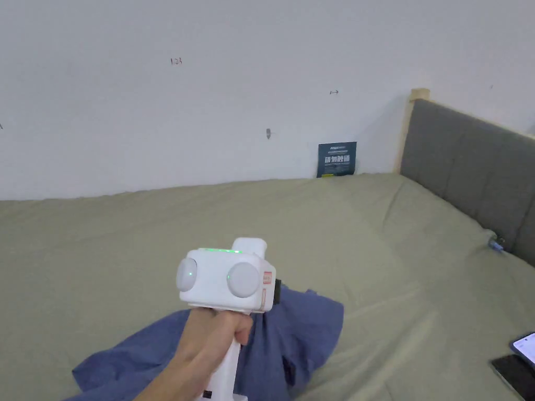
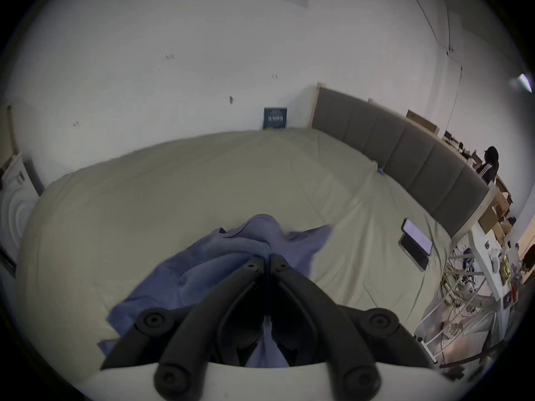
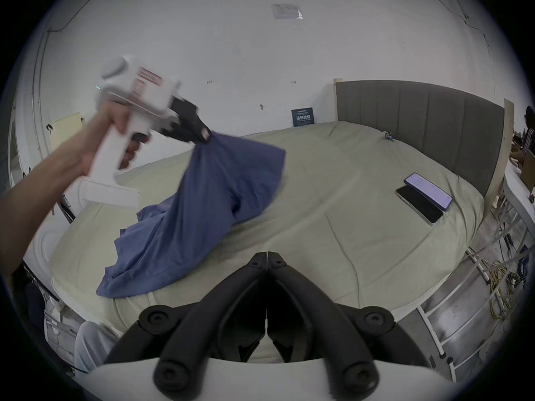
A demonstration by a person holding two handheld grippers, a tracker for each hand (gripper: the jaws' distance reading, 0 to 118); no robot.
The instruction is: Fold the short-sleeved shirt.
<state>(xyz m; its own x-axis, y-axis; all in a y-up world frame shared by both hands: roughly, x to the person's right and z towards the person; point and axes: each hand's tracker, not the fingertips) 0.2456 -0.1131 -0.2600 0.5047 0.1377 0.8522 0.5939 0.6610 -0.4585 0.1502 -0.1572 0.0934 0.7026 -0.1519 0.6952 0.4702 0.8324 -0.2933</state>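
One shirt (image 3: pixel 202 204) hangs slantwise from left gripper (image 3: pixel 207 138).

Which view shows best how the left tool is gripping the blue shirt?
The right gripper view: it shows the left tool from the side, shut on a bunch of the blue shirt, which hangs to the bed. The left gripper view shows cloth between its closed jaws; the head view sees the tool's back.

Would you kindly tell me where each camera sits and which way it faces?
Head view: on the person's head, facing the bed and wall; hand holds the left gripper.
Left gripper view: above its fingers, shut on the blue shirt.
Right gripper view: behind the empty right gripper, facing the lifted shirt.
All share the headboard.
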